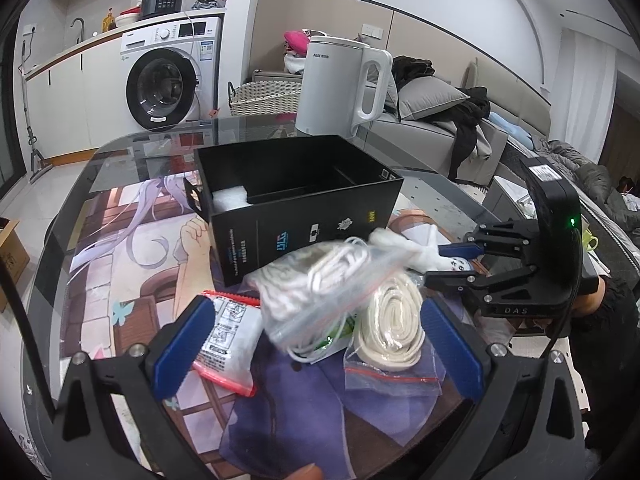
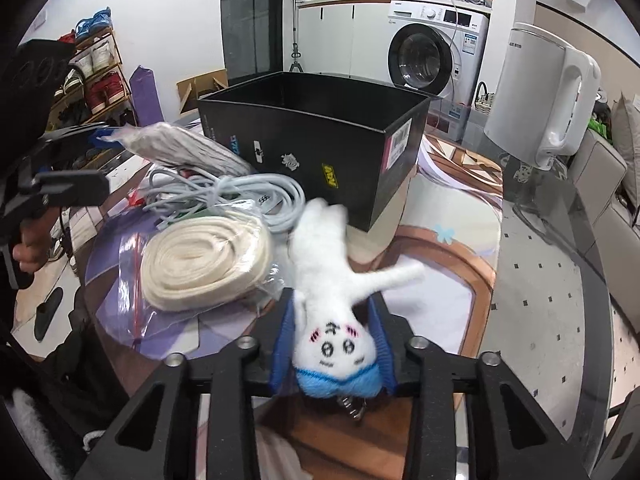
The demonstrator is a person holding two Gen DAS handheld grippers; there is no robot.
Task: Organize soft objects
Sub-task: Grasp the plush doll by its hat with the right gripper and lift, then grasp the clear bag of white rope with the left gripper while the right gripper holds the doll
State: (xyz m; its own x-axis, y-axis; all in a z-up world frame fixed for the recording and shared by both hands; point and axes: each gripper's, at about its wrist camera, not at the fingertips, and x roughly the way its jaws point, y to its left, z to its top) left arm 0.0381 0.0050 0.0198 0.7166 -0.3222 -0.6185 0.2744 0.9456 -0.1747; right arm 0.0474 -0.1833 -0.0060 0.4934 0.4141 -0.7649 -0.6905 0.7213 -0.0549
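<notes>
Right gripper pinches the plush toy by its head, just short of the black box. Left gripper is spread around the bagged cord, apparently not gripping. Risk: dangling plush limbs snag the box rim; slick bag slips.

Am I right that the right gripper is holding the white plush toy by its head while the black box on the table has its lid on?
Not quite: the black box is open, with no lid on it, as the right wrist view shows. The right gripper does hold the white plush toy by its head.
</notes>
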